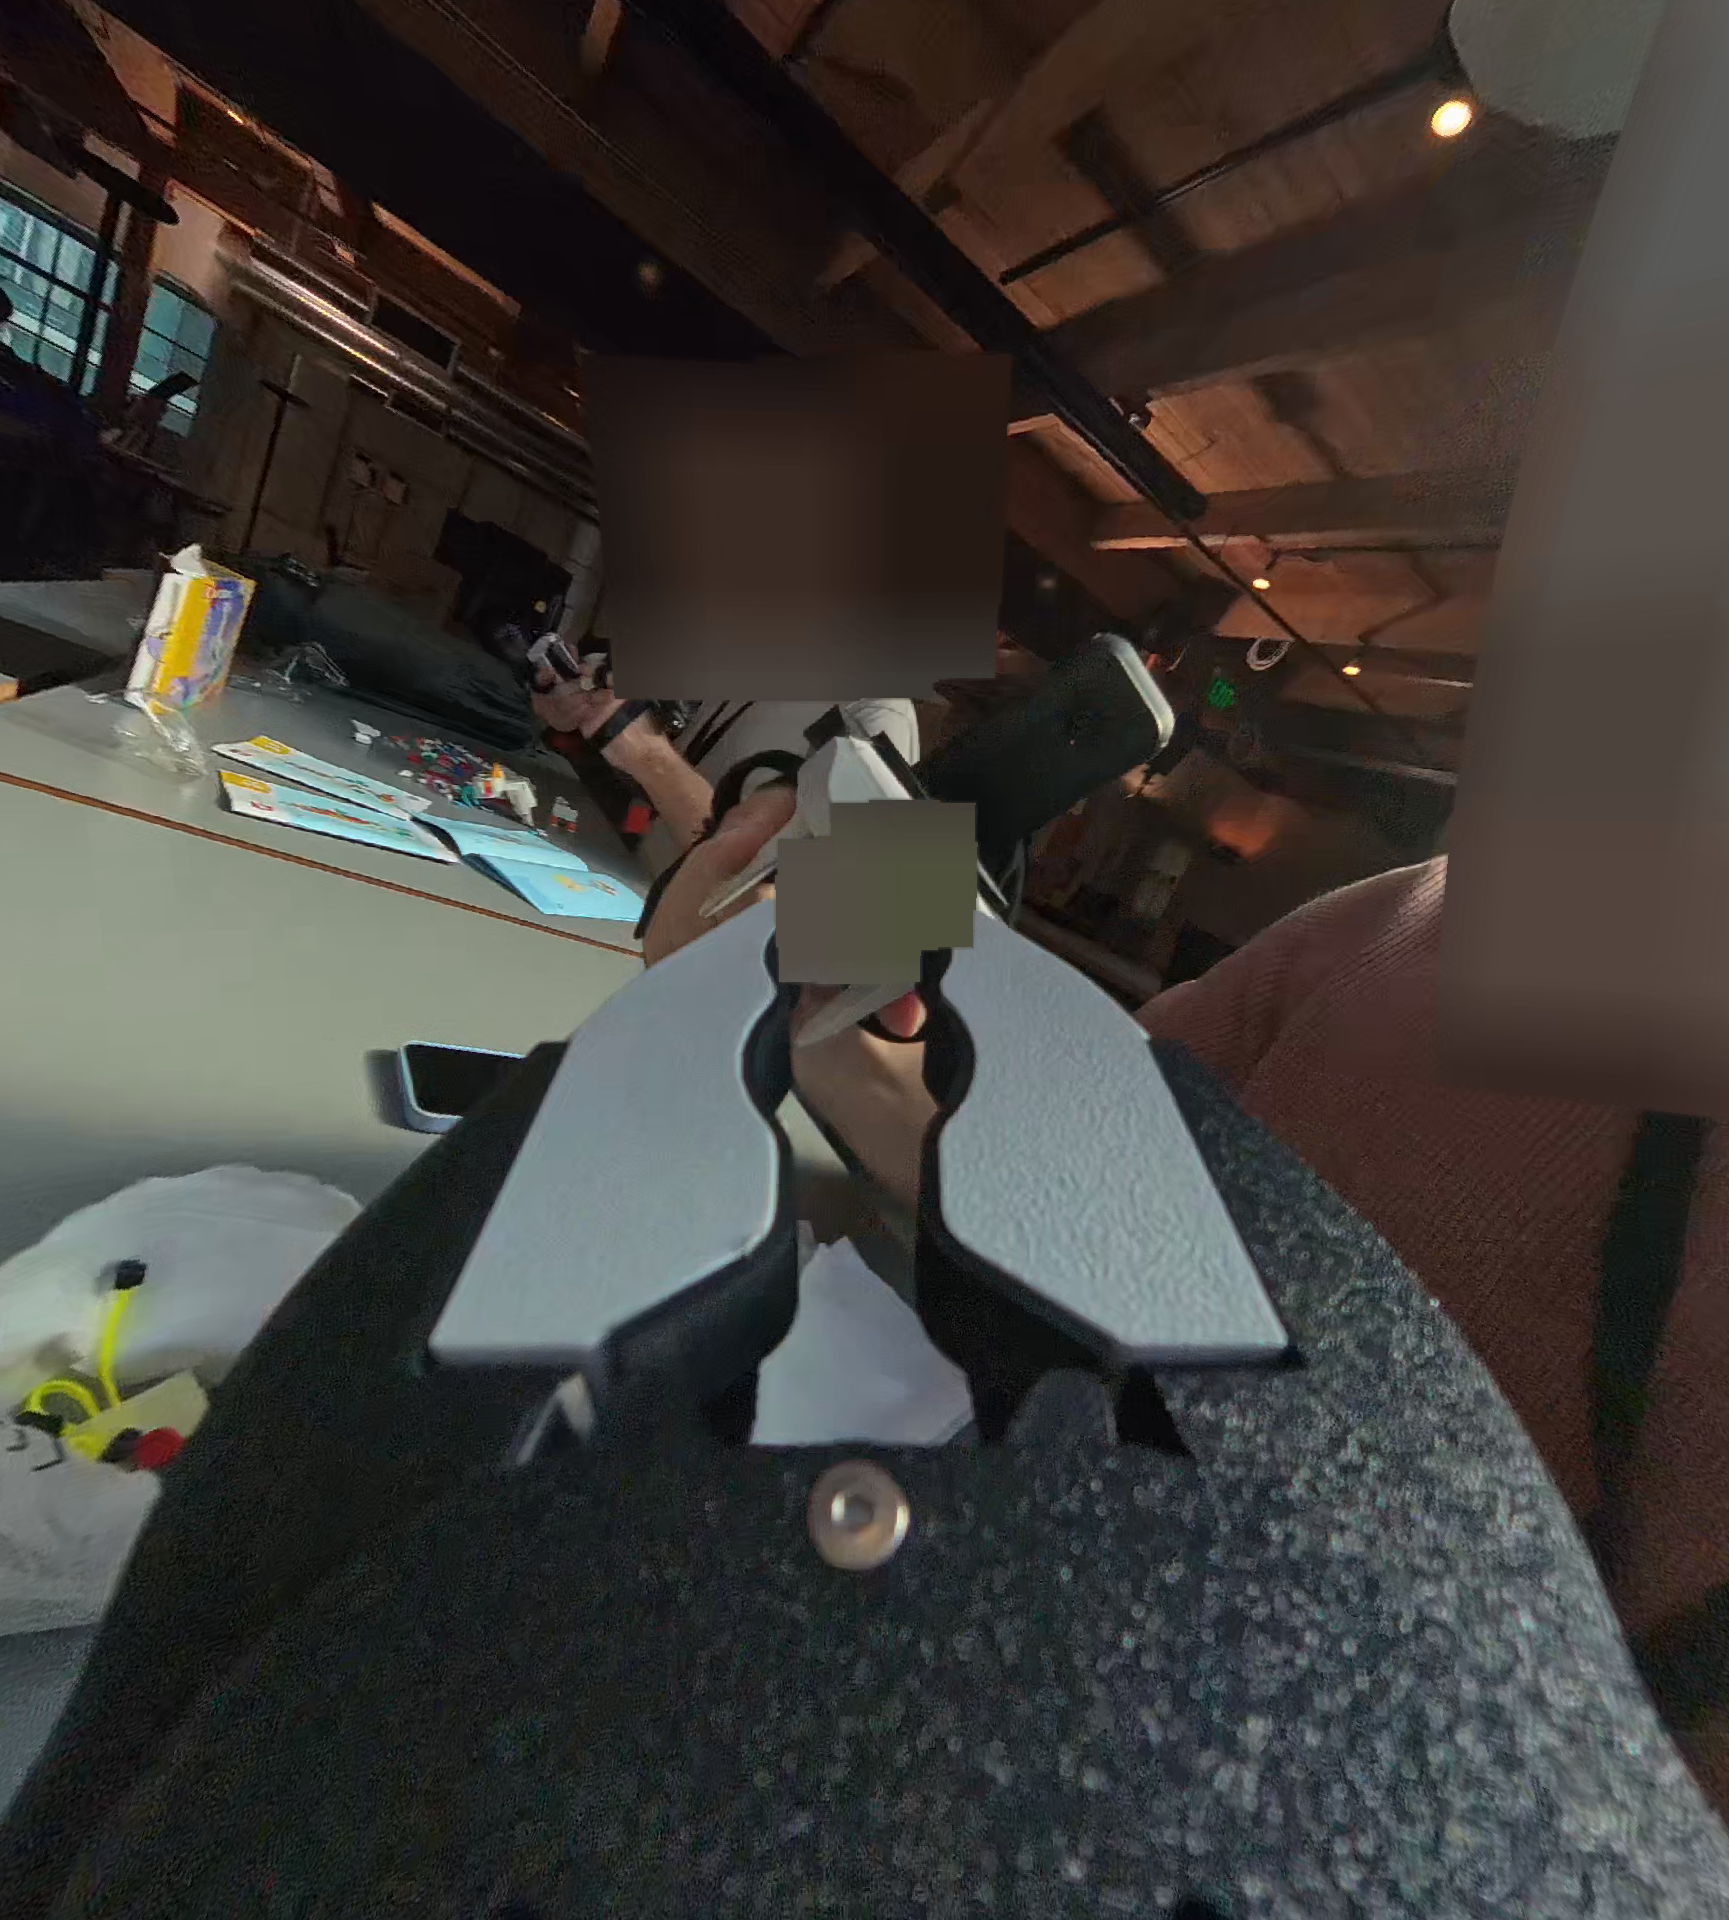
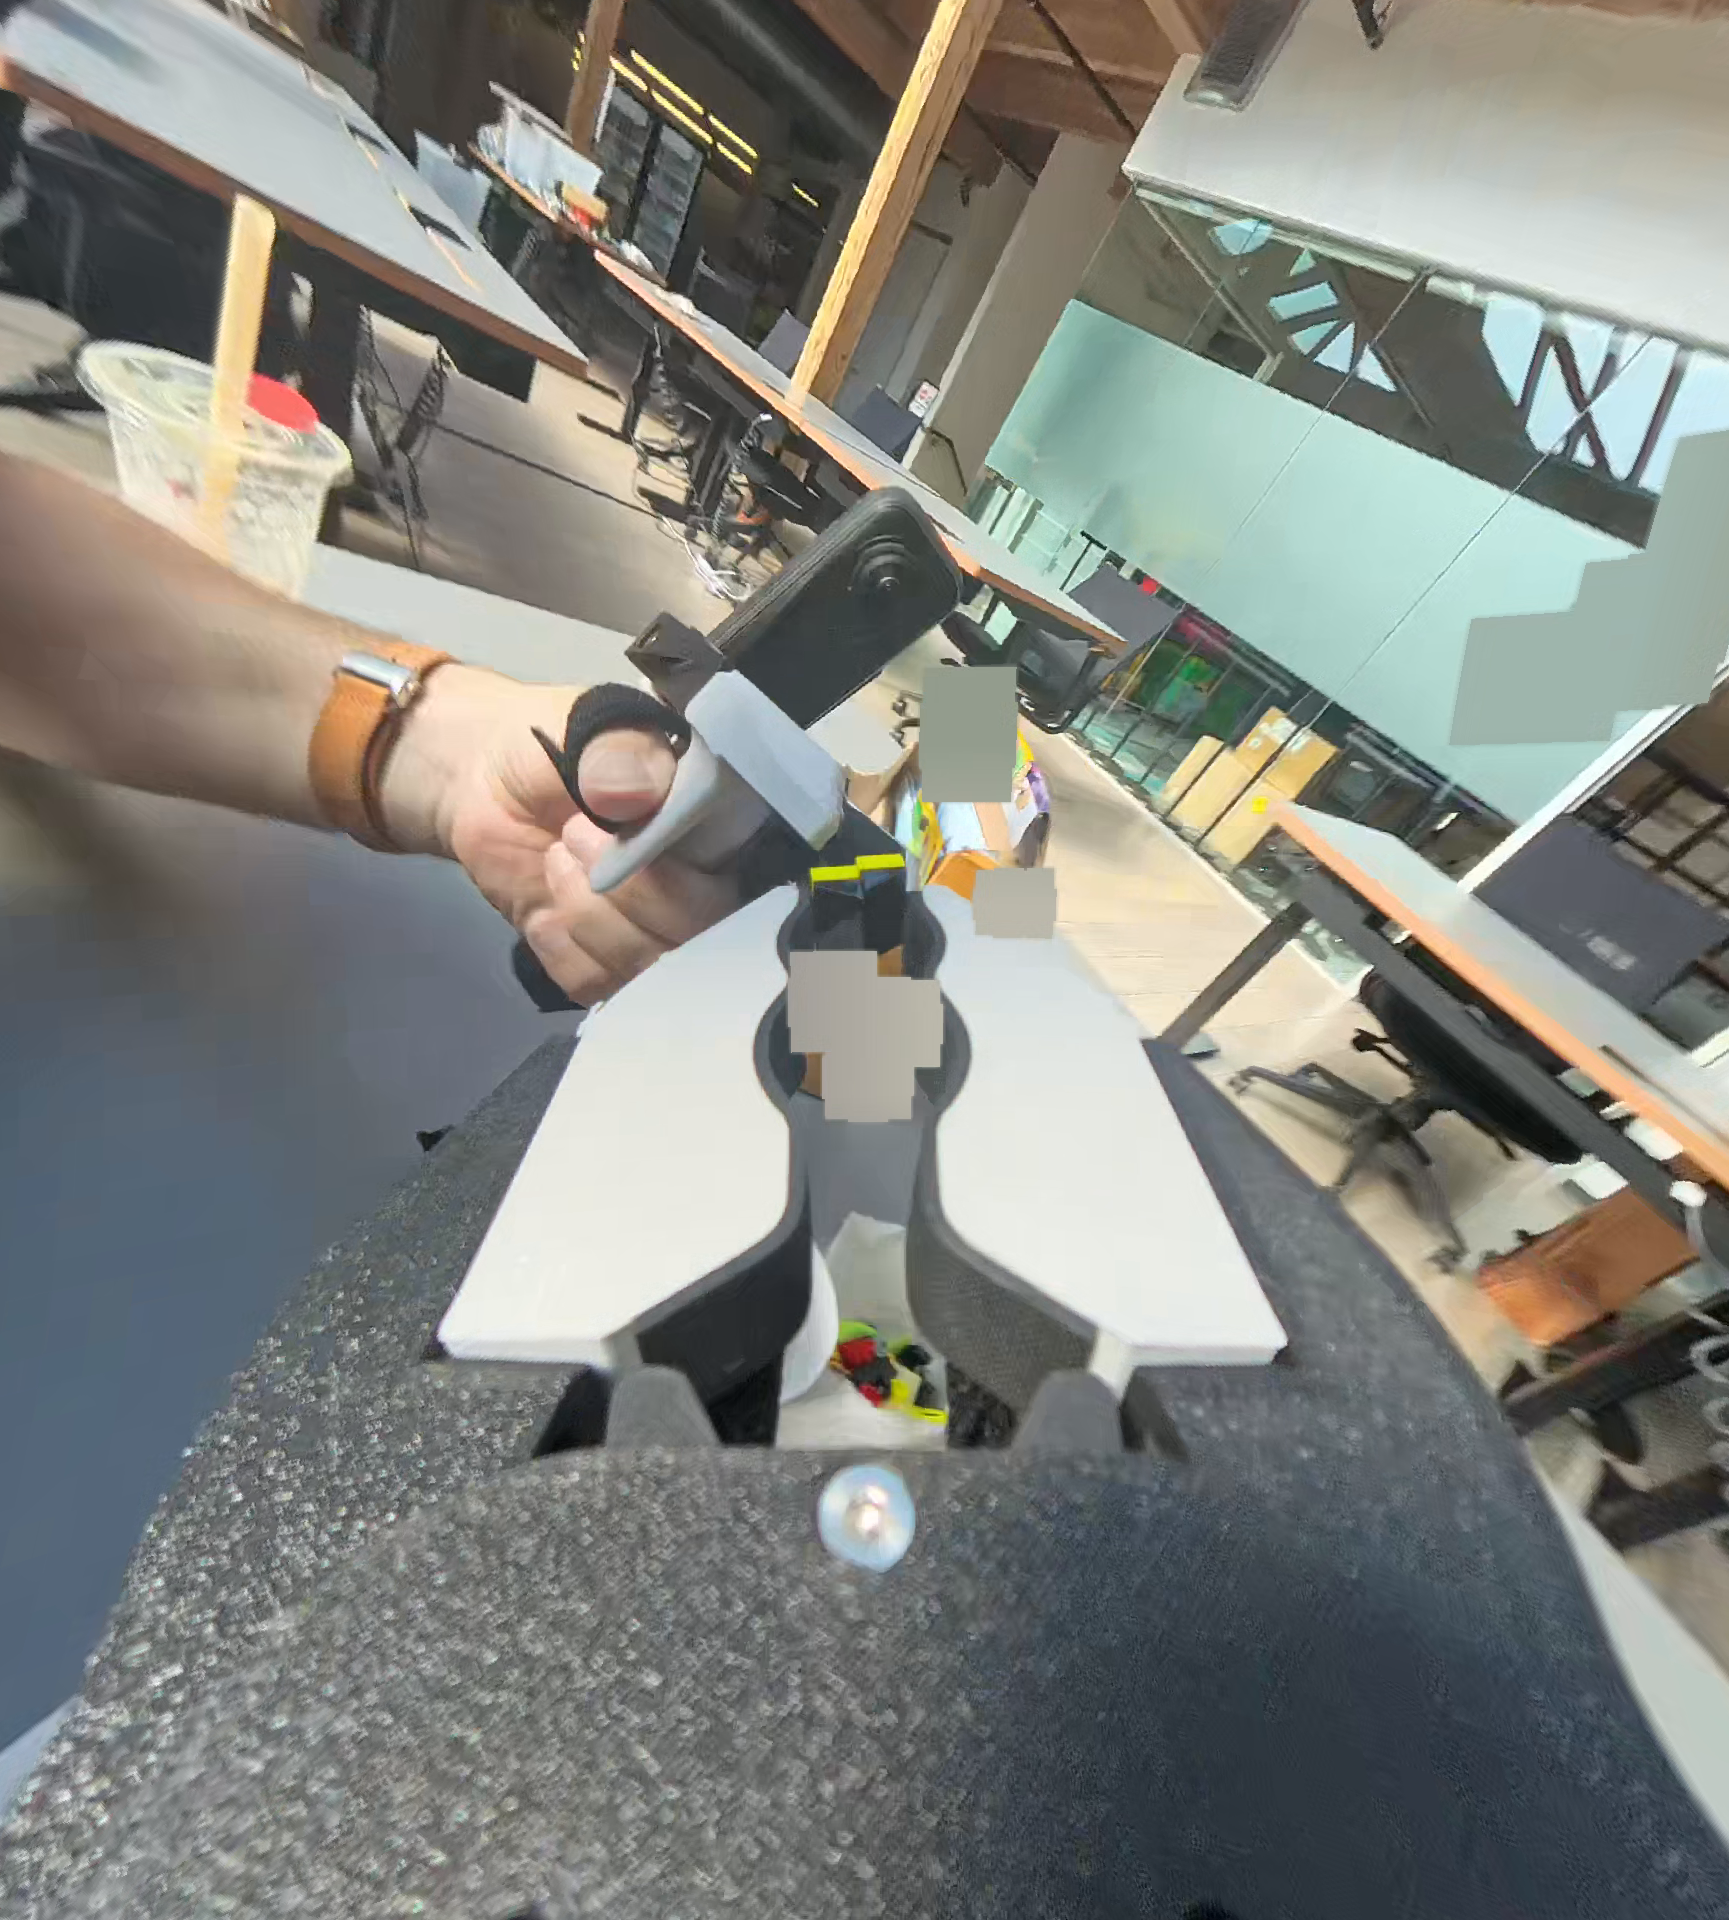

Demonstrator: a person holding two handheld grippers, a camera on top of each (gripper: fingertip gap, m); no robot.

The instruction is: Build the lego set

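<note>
In the right wrist view, my right gripper (image 2: pixel 860 914) is raised off the table, its tips closed on a small black lego piece with a yellow top (image 2: pixel 855 894). A hand with a brown watch strap (image 2: pixel 361 743) holds the left gripper's white handle (image 2: pixel 766 764) just left of it, tips hidden behind my right finger. In the left wrist view, my left gripper (image 1: pixel 865 940) points at the right gripper's handle (image 1: pixel 844 774). Its fingers (image 1: pixel 652 1122) stand slightly apart, and a blurred patch hides the tips and anything between them.
A white bag of loose lego parts (image 1: pixel 60 1403) and a phone (image 1: pixel 434 1081) lie on the grey table (image 1: pixel 164 956). Farther off are a lego box (image 1: pixel 190 644), booklets (image 1: pixel 340 805) and a brick pile (image 1: pixel 444 758). A plastic cup (image 2: pixel 216 468) stands at the left. Both grippers' tips are close together, under 4 cm apart.
</note>
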